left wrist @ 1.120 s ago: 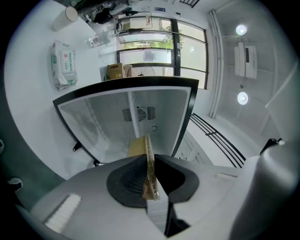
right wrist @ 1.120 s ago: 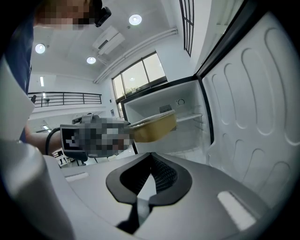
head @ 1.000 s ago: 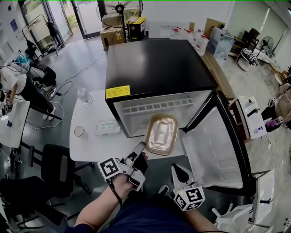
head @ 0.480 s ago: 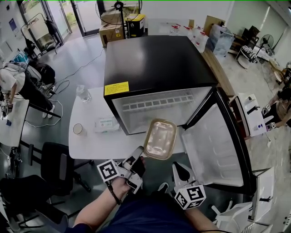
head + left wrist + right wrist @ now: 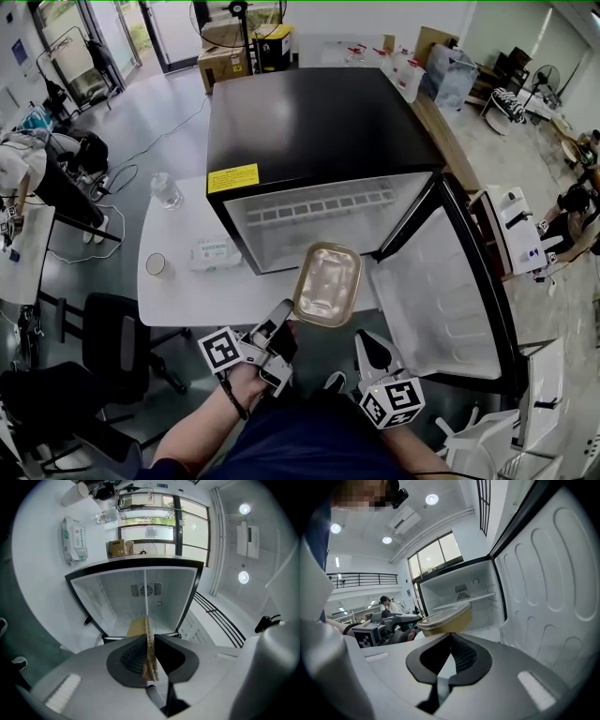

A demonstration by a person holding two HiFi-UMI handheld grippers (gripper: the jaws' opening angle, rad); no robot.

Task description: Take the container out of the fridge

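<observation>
The container [image 5: 328,284], a tan tray with a clear lid, hangs level in front of the open black fridge [image 5: 309,131], just outside its white inside [image 5: 309,225]. My left gripper [image 5: 283,317] is shut on the container's near rim. In the left gripper view the container [image 5: 148,654] shows edge-on between the two pads. My right gripper [image 5: 368,349] is below and to the right of the container, apart from it, shut with nothing in it. In the right gripper view the container [image 5: 446,619] floats ahead of the gripper [image 5: 451,638], before the fridge shelf.
The fridge door [image 5: 441,300] stands swung open to the right. The fridge sits on a white table [image 5: 178,300] carrying a wipes packet [image 5: 214,251], a paper cup [image 5: 156,265] and a water bottle [image 5: 166,190]. An office chair [image 5: 112,342] stands at the left.
The left gripper has drawn the container a little farther out of the fridge, toward me. The right gripper has stayed about where it was.
</observation>
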